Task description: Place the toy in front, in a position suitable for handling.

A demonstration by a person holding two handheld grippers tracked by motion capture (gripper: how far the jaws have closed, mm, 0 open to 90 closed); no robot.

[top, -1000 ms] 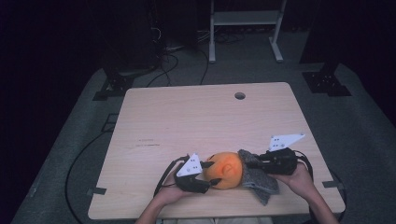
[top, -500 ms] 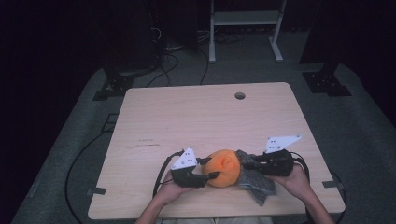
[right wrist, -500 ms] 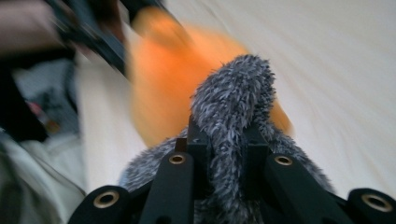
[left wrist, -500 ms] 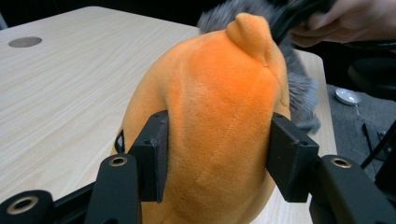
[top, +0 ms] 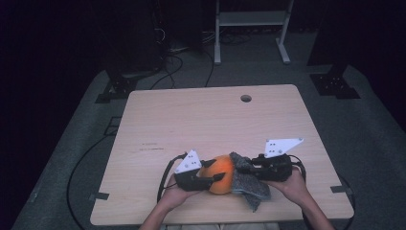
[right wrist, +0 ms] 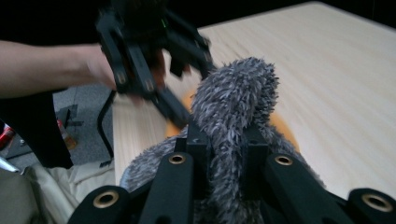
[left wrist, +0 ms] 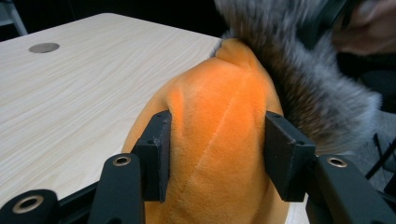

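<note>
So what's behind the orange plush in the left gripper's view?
Behind the orange plush, a grey furry cloth drapes against its far side, with bare tabletop to the left. The plush hides where the cloth meets the table.

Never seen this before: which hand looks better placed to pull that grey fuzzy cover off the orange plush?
Probably the right gripper: it pinches the grey furry cloth, while the left gripper steadies the orange plush.

Both hands low, near together – left gripper (top: 210,176) and right gripper (top: 243,168) jaws clamped
</note>
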